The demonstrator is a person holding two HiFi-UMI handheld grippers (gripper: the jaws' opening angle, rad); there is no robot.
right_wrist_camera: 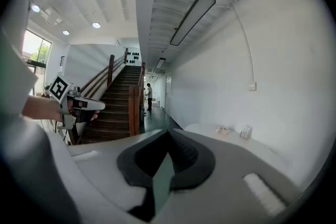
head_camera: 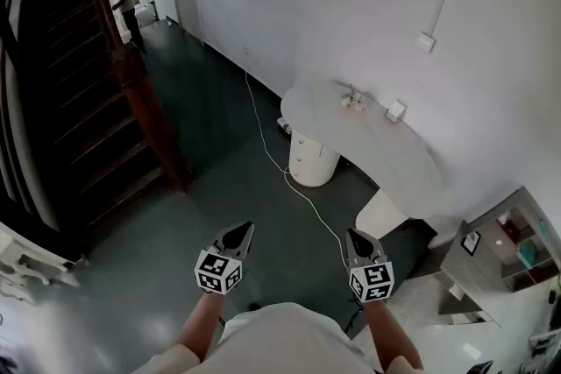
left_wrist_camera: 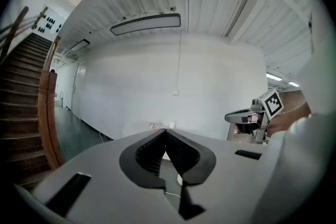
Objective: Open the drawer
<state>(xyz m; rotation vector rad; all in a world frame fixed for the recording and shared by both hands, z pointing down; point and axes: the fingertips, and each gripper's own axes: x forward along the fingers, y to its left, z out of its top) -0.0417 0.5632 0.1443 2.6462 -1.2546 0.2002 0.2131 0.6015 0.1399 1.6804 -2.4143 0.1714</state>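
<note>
Since the drawer stands well away from us, we carry both tools idle. The left gripper (head_camera: 243, 229) and the right gripper (head_camera: 353, 235) hang side by side over the dark floor, well short of the white curved desk (head_camera: 386, 155). Each has its jaws pressed together with nothing between them. We judge that they are held this way because the approach has not begun: there is nothing to grip yet, and tips kept together are easy to aim.

Between us and the desk, one thin white cable (head_camera: 302, 197) trails over the dark grey floor (head_camera: 219, 144). It runs past the desk's base and on along the wall, probably left loose.

The task's thing is the white cylindrical drawer pedestal (head_camera: 311, 158). It is tucked under the left end of the desk as the head view shows it, presumably both to bear the top and to keep the drawers within reach of a seat. Its fronts are too small for us to count.

On the desk, close to the wall, lie one small cluster of pale objects (head_camera: 353, 101) and one small white box (head_camera: 396, 110).

Left of the desk rises one dark wooden staircase (head_camera: 79, 92). Far beyond the desk along the wall stands one person (head_camera: 124, 6).

Our count is two grippers, one desk, one pedestal, one cable, one staircase and one person.
</note>
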